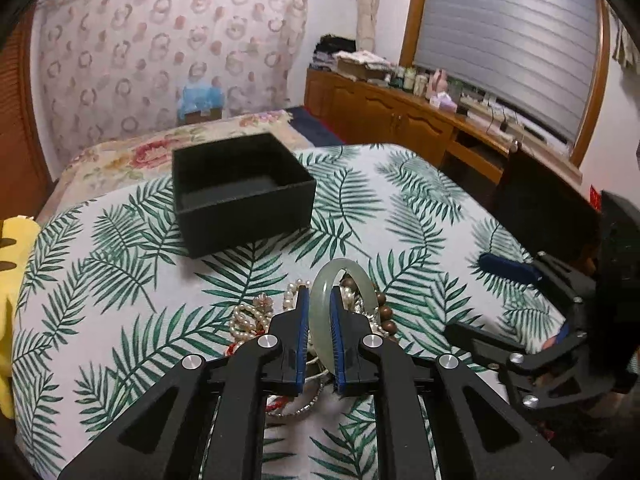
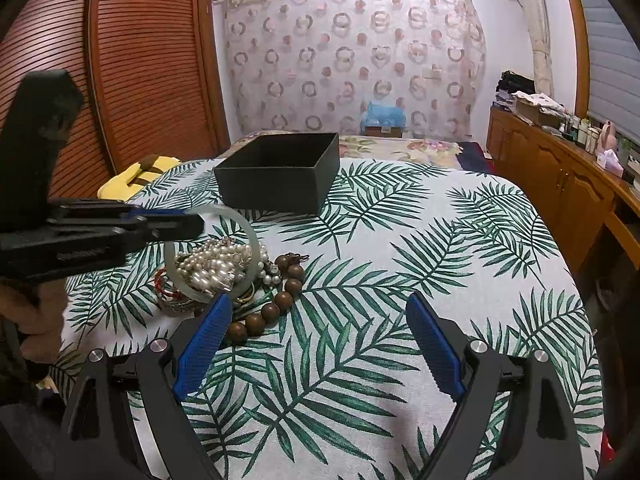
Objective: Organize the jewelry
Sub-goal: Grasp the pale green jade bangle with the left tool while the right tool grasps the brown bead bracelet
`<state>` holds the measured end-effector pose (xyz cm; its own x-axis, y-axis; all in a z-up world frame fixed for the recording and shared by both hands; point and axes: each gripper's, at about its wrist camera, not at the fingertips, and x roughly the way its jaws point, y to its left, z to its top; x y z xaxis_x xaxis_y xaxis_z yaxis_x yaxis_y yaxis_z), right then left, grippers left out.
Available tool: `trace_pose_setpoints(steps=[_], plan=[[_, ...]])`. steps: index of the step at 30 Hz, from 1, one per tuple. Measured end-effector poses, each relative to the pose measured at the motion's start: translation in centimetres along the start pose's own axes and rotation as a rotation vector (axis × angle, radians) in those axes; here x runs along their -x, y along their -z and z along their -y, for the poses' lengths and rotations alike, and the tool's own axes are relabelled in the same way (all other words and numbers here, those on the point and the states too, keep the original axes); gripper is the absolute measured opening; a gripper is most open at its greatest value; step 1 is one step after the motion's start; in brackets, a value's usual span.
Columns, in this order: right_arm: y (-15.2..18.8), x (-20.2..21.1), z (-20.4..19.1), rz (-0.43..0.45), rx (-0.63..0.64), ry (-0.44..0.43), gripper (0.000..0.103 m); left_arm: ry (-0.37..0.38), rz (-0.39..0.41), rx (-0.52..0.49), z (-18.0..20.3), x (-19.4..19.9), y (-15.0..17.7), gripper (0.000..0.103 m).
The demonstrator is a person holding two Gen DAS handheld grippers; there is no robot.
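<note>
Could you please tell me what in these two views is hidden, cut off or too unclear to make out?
- Left wrist view: the left gripper, shut on the jade bangle, covers the bangle's lower arc and much of the jewelry pile.
- Right wrist view: the black box floor is hidden behind its near wall.
- Right wrist view: the wooden bead bracelet is partly hidden behind the right gripper, which is open.

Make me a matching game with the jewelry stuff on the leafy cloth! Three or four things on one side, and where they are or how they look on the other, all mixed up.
Things:
1. pale green jade bangle
2. open black square box
3. brown wooden bead bracelet
4. right hand-held gripper

States:
A. wide open, holding nothing
B. empty, past the jewelry pile
C. pinched by the left hand-held gripper
D. lying on the leaf-print cloth beside the pearls

Pairs: 1-C, 2-B, 3-D, 4-A
</note>
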<state>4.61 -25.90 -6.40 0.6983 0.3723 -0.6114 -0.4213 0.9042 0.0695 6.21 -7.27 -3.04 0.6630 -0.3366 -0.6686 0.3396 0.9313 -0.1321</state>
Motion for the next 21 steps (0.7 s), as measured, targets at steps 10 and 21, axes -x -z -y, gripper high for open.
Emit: trace_pose_setpoints(steps=[10,21], plan=[[-0.9,-0.5,-0.8,-0.011,0.038,-0.015,0.087,0.001,0.110,0.048,-1.1,4.3,-0.9,0.009],[-2.4,-5.0,-0.5,-0.139,0.080,-0.076,0.051,-0.034,0.126,0.092,-3.3,5.1,-0.1,0.009]])
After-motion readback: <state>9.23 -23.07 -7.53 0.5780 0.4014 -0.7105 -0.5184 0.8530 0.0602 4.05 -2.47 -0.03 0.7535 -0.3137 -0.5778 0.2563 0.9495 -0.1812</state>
